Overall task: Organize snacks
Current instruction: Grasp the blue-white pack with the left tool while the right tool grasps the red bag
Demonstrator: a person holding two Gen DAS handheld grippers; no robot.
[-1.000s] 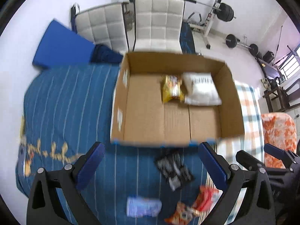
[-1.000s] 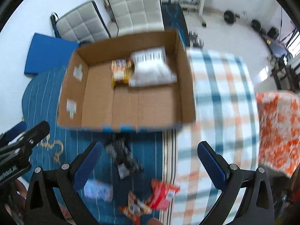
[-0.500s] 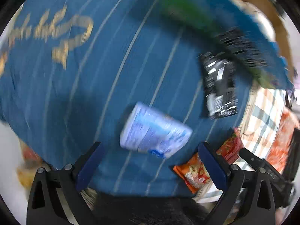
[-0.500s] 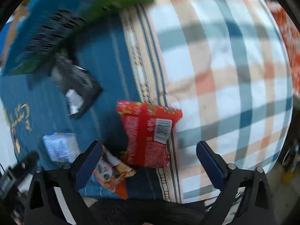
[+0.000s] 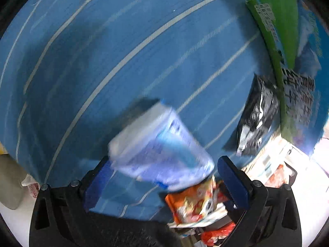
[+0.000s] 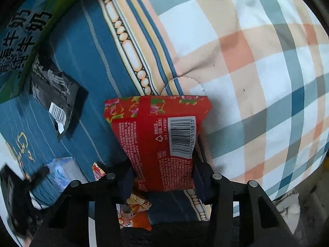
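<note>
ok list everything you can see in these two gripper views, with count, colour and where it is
red snack packet: one, red with flower print and a barcode, on the seam of the two covers, between the right gripper's closing jaws
pale blue packet: one, white-blue, blurred, on the blue cover between the left gripper's fingers
black packet: one, black with a white barcode, on the blue cover beside the box
orange packet: one, orange, at the near edge of the blue cover
printed box: one, green and blue outer side, resting on the blue cover
blue striped cover: one, blue with pale stripes
checked cover: one, white, orange and grey-blue
left gripper: black, blue pads, jaws apart
right gripper: black, jaws closing on the red packet
</note>
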